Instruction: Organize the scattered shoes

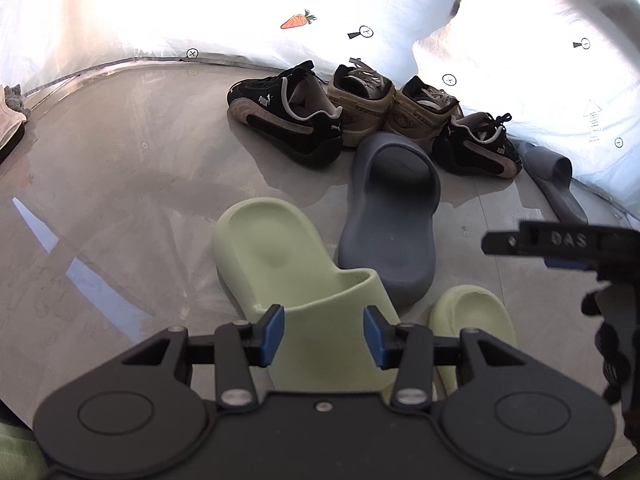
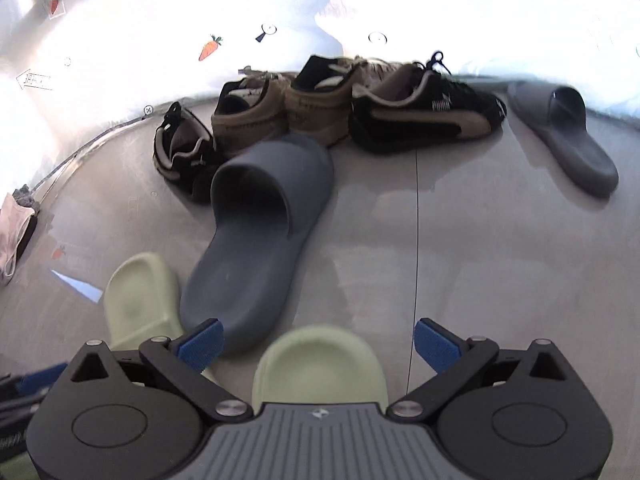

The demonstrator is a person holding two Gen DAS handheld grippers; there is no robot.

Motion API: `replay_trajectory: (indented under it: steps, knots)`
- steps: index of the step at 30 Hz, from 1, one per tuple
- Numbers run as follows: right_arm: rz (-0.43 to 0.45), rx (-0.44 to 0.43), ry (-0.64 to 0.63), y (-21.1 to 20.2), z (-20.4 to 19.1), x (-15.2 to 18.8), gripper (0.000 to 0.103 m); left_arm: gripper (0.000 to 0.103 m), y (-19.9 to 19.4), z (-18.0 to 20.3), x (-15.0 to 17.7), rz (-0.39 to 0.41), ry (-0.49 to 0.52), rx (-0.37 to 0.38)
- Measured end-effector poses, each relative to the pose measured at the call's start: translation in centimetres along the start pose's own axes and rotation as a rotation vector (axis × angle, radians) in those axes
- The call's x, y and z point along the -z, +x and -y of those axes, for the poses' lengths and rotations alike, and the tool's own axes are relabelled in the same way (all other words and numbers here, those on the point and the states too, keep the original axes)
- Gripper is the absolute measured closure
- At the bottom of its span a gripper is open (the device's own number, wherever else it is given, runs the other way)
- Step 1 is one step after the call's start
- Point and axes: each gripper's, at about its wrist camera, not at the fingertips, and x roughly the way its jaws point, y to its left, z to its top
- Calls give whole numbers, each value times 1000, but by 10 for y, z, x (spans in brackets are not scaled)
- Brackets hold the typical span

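My left gripper (image 1: 324, 336) is open, its blue pads hanging just over the strap of a pale green slide (image 1: 280, 256). The matching green slide (image 2: 320, 364) lies heel-first under my right gripper (image 2: 318, 344), which is wide open and holds nothing. A dark grey slide (image 2: 256, 232) lies tilted between the two green ones and the back row. Its mate (image 2: 568, 132) sits far right. Two black sneakers (image 1: 288, 116) (image 1: 480, 148) and two tan sneakers (image 1: 360, 100) (image 1: 424, 112) are bunched against the white sheet.
A white sheet with a carrot print (image 1: 298, 21) hangs along the back of the glossy grey floor (image 1: 120, 200). A pale shoe (image 1: 10, 120) lies at the far left edge. Open floor lies left of the shoes and right of the grey slide.
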Motion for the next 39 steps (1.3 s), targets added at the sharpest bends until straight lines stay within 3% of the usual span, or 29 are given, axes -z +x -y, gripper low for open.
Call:
replay_trajectory:
  steps: [5, 9, 16, 20, 23, 24, 26, 27, 30, 33, 39]
  knots:
    - [24, 5, -45, 42, -13, -37, 10, 58, 5, -2, -10, 10, -1, -4]
    - [21, -22, 6, 40, -14, -40, 10, 57, 22, 6, -29, 14, 47, -3]
    - [-17, 0, 159, 22, 25, -7, 10, 55, 105, 43, -92, -16, 167, 34]
    - [-29, 54, 225, 15, 51, 9, 10, 55, 157, 68, -116, -47, 240, 3]
    - [-24, 90, 267, 7, 69, 17, 10, 66, 181, 73, -124, -82, 239, -17]
    - [-22, 96, 277, 5, 73, 19, 10, 72, 184, 73, -127, -82, 221, -24]
    - [-18, 114, 304, 1, 83, 25, 10, 94, 182, 69, -130, -70, 202, -45]
    - [-16, 123, 319, -2, 89, 28, 10, 96, 180, 65, -132, -68, 173, -44]
    - [-15, 136, 351, -6, 101, 35, 10, 96, 171, 60, -135, -79, 87, -15]
    - [-6, 137, 379, -10, 111, 39, 10, 95, 156, 71, -132, -55, 71, 18]
    - [38, 157, 434, -28, 136, 42, 10, 94, 127, 114, -137, -45, 23, 146]
